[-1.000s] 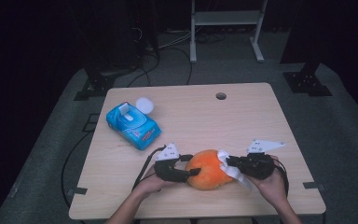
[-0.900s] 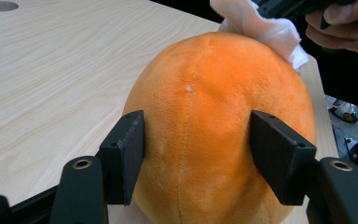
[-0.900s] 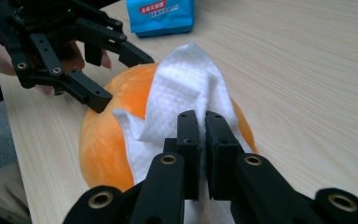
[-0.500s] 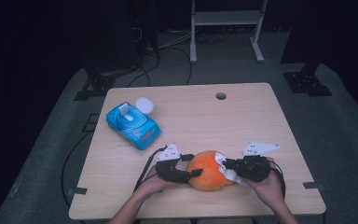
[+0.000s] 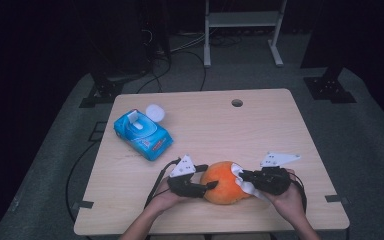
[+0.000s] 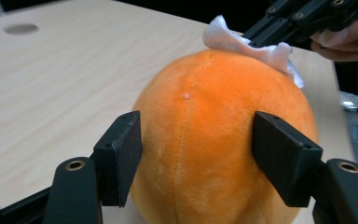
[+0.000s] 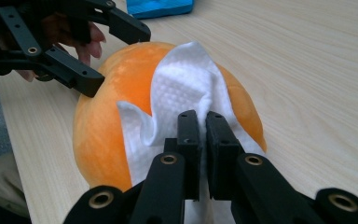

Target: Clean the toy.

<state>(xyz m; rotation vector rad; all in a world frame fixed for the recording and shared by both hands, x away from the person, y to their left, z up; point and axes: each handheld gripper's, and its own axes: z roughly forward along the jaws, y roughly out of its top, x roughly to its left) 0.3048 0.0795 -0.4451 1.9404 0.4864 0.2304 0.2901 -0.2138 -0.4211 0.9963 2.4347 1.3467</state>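
An orange plush ball [image 5: 225, 185] rests on the wooden table [image 5: 230, 130] near its front edge. My left gripper [image 5: 207, 187] comes in from the left. In the left gripper view its jaws straddle the orange plush ball [image 6: 196, 93] and both pads press its sides. My right gripper [image 5: 242, 176] comes in from the right, shut on a white wipe [image 5: 246, 184]. In the right gripper view the white wipe [image 7: 182, 88] drapes over the near side of the ball [image 7: 102, 121], pinched between the right gripper's [image 7: 204, 126] jaws.
A blue wipe pack [image 5: 142, 132] with its white lid [image 5: 155, 112] flipped open lies at the table's left. A round cable hole [image 5: 237, 102] sits near the far edge. Cables and a metal stand [image 5: 240, 30] are on the floor behind.
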